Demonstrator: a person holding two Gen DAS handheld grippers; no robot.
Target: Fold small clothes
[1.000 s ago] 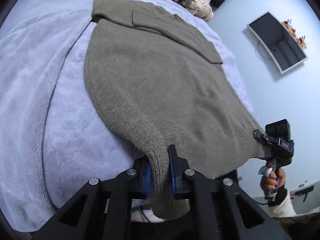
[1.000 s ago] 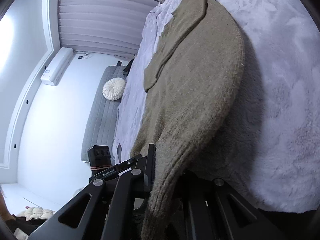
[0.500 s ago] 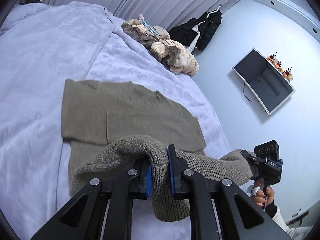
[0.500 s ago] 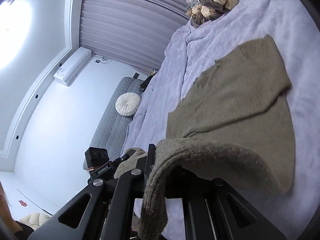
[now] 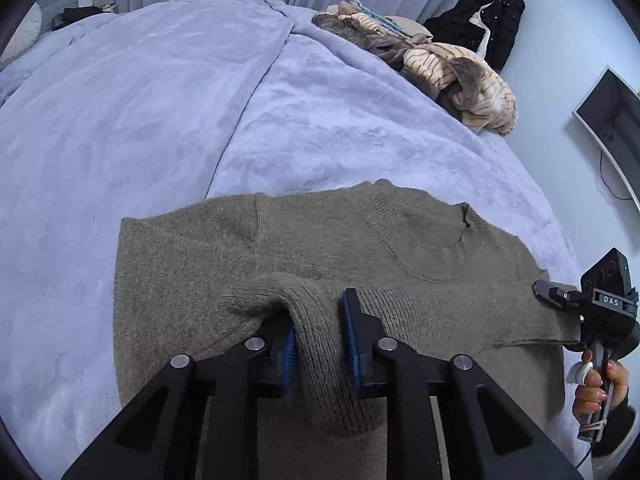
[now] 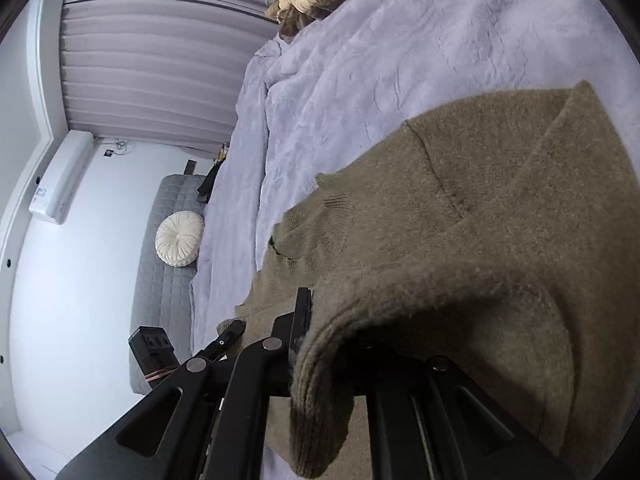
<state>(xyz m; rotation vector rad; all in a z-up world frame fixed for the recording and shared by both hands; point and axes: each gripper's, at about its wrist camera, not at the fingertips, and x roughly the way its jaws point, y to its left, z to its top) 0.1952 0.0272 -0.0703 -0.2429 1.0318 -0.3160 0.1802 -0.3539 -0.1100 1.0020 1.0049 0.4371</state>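
Both tools angled down over sweater (image 5: 360, 256): left tool (image 5: 320, 340) opening around hem, right tool (image 6: 332, 344) clenching hem.

Sweater (image 5: 320, 248) hem between opening left gripper (image 5: 320, 340)

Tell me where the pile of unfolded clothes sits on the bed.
In the left wrist view, the pile of clothes sits at the blanket's far right edge, beyond the olive sweater, near the hanging black jacket.

Home bedroom: lavender plush blanket (image 5: 168, 92) is covering a bed, curtains (image 6: 152, 48) are hanging closed, clothes pile (image 5: 436, 64) is sitting at the far edge, wall TV (image 5: 612, 120) is showing.
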